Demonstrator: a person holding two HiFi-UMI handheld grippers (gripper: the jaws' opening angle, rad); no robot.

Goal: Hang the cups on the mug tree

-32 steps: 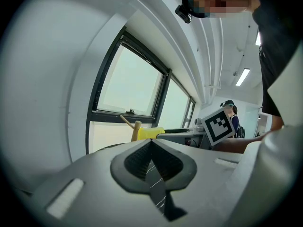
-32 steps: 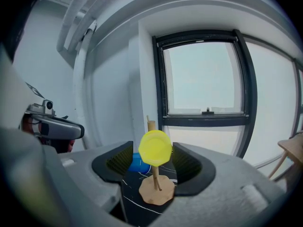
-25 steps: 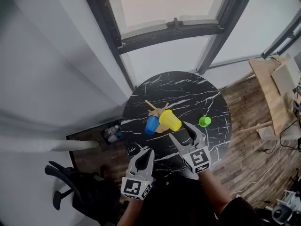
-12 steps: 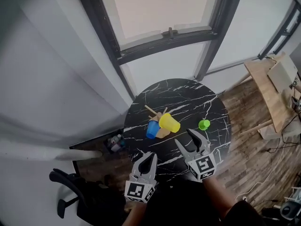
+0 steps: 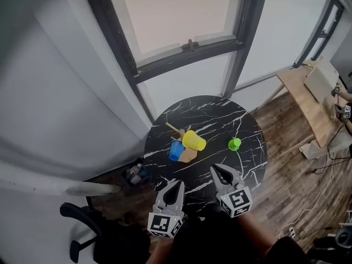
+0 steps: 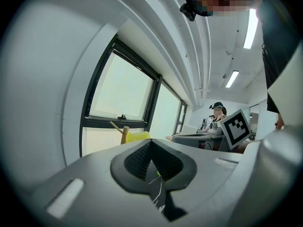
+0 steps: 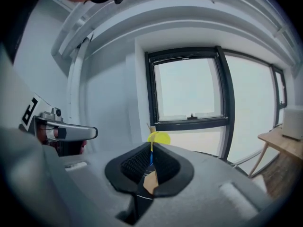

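Green cup point(image 5: 235, 144) sits ahead-right of right gripper point(image 5: 219, 170), the nearer one; its jaws just closed on nothing, left gripper point(image 5: 179, 183) likewise pressed together, empty.

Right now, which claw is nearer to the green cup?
Right. In the head view, the right claw, its jaws just closed on nothing, is a little below-left of the green cup, apart from it; the left claw is farther off, lower-left.
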